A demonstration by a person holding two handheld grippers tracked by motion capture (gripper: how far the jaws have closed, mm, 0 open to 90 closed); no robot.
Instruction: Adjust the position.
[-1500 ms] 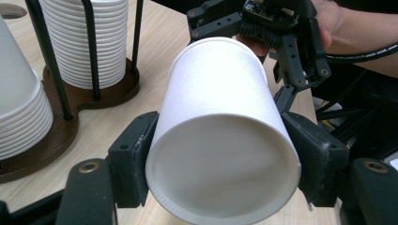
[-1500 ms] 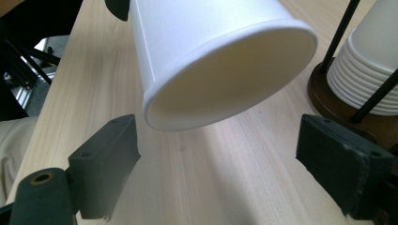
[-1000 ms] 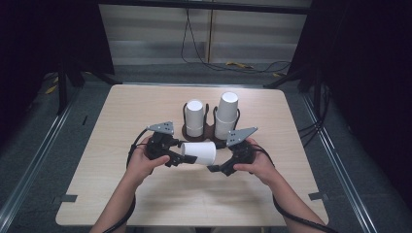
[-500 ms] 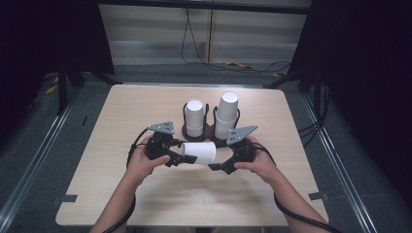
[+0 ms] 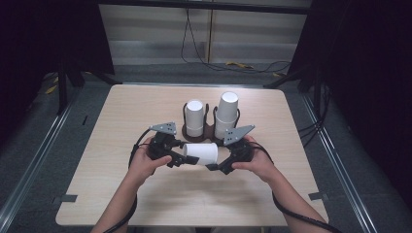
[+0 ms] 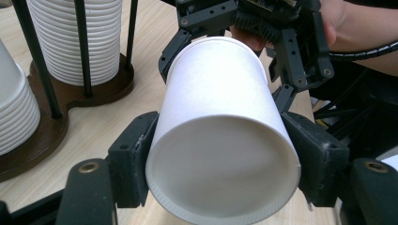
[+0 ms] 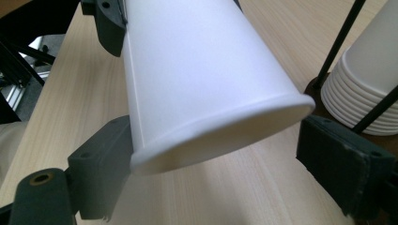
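A cup point(image 5: 201, 152) lies sideways between my left gripper point(image 5: 176, 158) and right gripper point(image 5: 214, 165); behind it, two cup stacks point(image 5: 195, 117) stand in a holder point(image 5: 210, 131) on the table point(image 5: 121, 116).

A fixed camera hangs above the person's side of the bench point(image 5: 121, 194), looking forward and down from well back, taking in the whole top and the floor beyond. Two more cameras ride on the claws, each looking along its own jaws from very close. All three share the white paper cup point(image 5: 201, 152) lying sideways. The left claw's camera faces the cup's base, the right one its open rim.
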